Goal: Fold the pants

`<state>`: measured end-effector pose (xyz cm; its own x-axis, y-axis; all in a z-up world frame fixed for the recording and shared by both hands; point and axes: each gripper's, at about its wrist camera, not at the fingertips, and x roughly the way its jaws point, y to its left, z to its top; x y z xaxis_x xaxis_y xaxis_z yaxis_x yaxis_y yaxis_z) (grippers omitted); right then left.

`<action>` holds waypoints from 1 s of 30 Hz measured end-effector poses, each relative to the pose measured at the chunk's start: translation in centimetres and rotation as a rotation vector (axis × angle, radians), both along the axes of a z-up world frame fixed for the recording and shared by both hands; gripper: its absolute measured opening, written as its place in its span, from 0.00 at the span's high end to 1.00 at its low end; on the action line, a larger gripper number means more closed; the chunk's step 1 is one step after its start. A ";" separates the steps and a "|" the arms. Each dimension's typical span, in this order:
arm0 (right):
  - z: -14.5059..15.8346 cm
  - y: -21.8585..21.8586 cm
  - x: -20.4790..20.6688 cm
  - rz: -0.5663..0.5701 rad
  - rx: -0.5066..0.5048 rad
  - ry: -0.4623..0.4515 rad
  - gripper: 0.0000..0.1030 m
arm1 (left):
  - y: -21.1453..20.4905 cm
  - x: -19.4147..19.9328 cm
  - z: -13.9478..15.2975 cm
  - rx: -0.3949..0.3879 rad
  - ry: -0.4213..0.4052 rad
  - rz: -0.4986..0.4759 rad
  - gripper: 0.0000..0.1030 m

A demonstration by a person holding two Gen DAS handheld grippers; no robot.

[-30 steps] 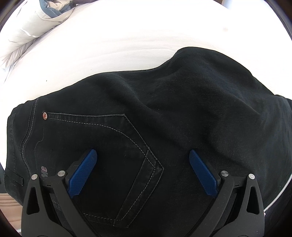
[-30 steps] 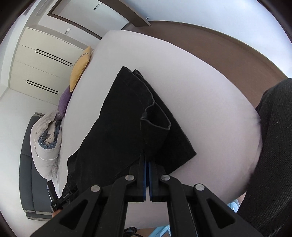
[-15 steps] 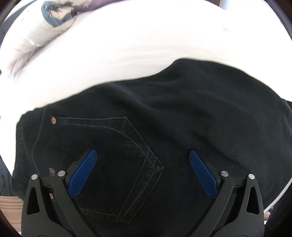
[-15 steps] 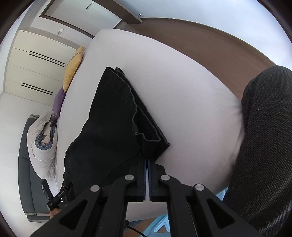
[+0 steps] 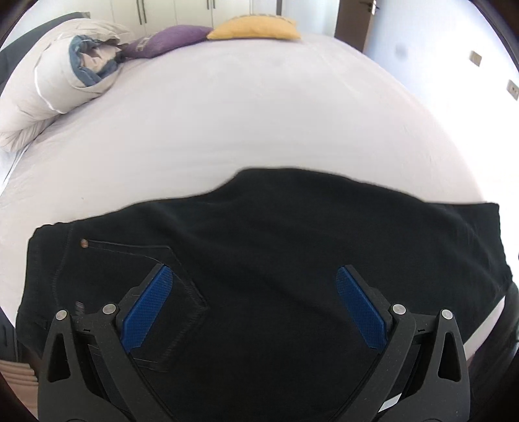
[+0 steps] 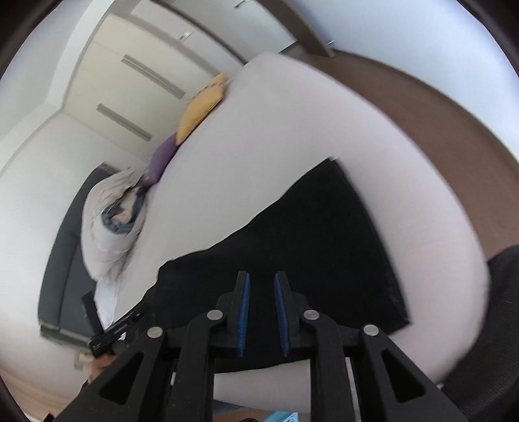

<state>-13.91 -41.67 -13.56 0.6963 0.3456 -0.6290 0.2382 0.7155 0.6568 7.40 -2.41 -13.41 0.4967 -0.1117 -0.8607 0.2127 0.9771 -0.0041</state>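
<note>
Now my black denim pants (image 5: pixel 275 259) lie folded into a compact slab along the near edge of the white bed (image 5: pixel 259 130). My left gripper (image 5: pixel 253 305) hangs wide open above them; my right gripper (image 6: pixel 262 311) has just been opening, nothing between its pads. Perhaps one fold or smoothing remains

No legible text, labels or numbers.

I see a white bed (image 5: pixel 259 123) filling the view. At 11 o'clock lies a rolled duvet (image 5: pixel 55 84), with a purple pillow (image 5: pixel 168 37) and a yellow pillow (image 5: pixel 256 28) toward 12. Wardrobe doors (image 6: pixel 129 84) stand beyond.
</note>
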 end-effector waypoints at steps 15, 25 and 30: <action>-5.4 -2.4 1.5 -0.026 -0.119 0.203 1.00 | -5.6 3.3 0.2 -0.074 0.026 -0.161 0.00; -1.6 -3.3 1.5 -0.118 -0.219 0.181 0.87 | -9.7 11.2 -5.1 0.027 0.126 -0.028 0.00; 0.8 2.2 7.0 0.120 -0.062 -0.013 0.69 | -9.8 8.2 -2.1 0.047 0.013 -0.036 0.00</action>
